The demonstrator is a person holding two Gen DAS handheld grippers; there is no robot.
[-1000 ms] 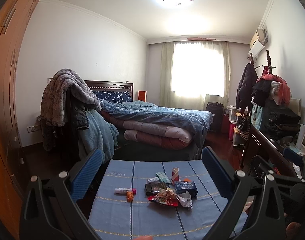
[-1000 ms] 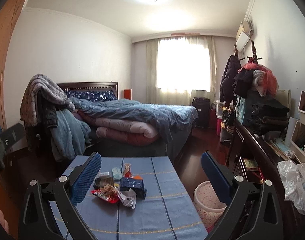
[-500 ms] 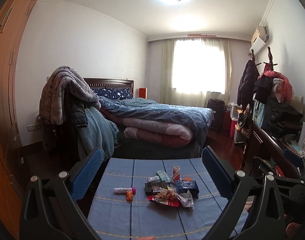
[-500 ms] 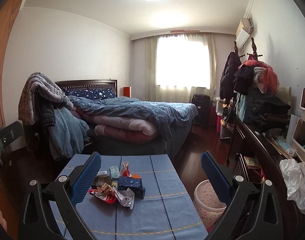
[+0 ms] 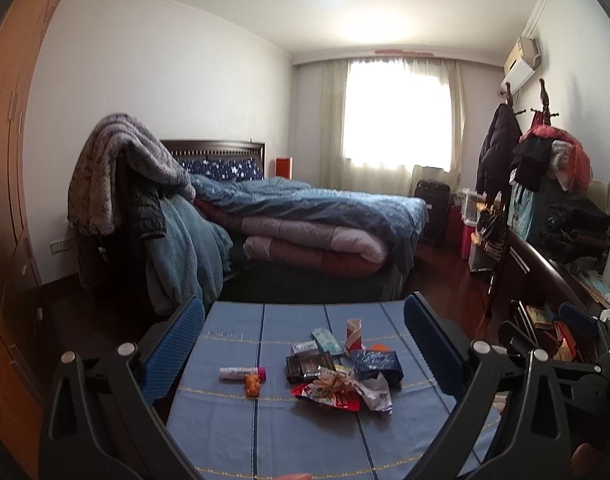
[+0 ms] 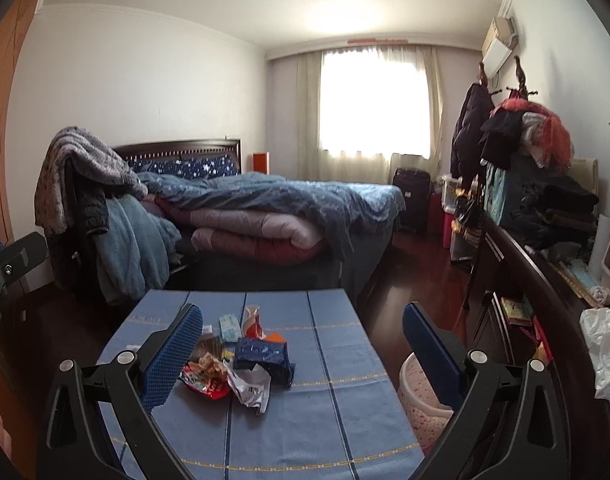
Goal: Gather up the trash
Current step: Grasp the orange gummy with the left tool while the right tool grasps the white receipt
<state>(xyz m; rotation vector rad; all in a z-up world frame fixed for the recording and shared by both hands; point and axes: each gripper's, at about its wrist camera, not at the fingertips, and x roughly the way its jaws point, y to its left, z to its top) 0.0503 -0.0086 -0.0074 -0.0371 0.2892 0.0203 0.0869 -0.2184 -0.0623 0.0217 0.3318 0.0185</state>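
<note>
Both cameras have tilted slightly downward. Left wrist: left hand-held gripper [image 5: 304,338] gapes wide, empty, above the trash pile [image 5: 339,372] on the table [image 5: 233,436]. Right wrist: right hand-held gripper [image 6: 303,344] wide apart, empty; bin [image 6: 419,400] beside the table.

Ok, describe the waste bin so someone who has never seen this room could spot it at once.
Start at the blue-clothed table in front of the bed. The waste bin stands on the dark floor just off the table's right edge, between it and the dark wooden cabinet. It is the only pale pink, speckled, round, open-topped container there; the trash pile lies on the cloth itself.
</note>
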